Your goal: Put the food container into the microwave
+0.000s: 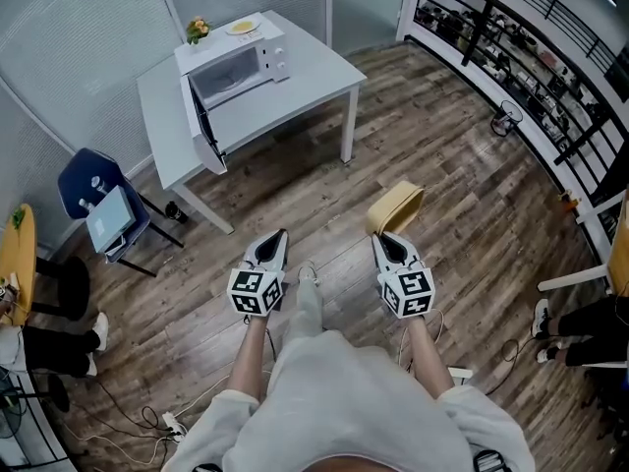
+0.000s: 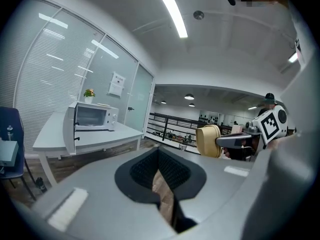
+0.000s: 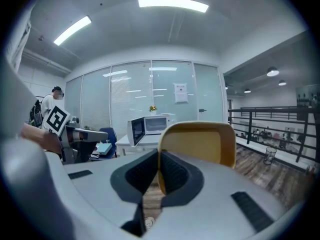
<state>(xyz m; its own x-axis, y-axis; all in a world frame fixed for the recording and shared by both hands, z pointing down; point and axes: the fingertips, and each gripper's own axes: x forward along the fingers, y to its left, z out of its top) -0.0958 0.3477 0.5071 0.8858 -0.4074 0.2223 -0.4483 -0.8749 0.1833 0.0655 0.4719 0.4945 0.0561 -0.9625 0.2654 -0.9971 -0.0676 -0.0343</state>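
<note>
Office-type floor, open plan. Glass partition walls closed off one side, with slatted blinds behind them and a paper notice stuck on one pane. Strip lights were set in a white ceiling. Wood-pattern floor. A plain white table carried a microwave; a blue chair stood near it. Black railing ran along the far side. Loose cables lay on the floor. Other people's legs showed at the edges.

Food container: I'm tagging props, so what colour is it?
The container is mustard yellow, clearest in the right gripper view.
</note>
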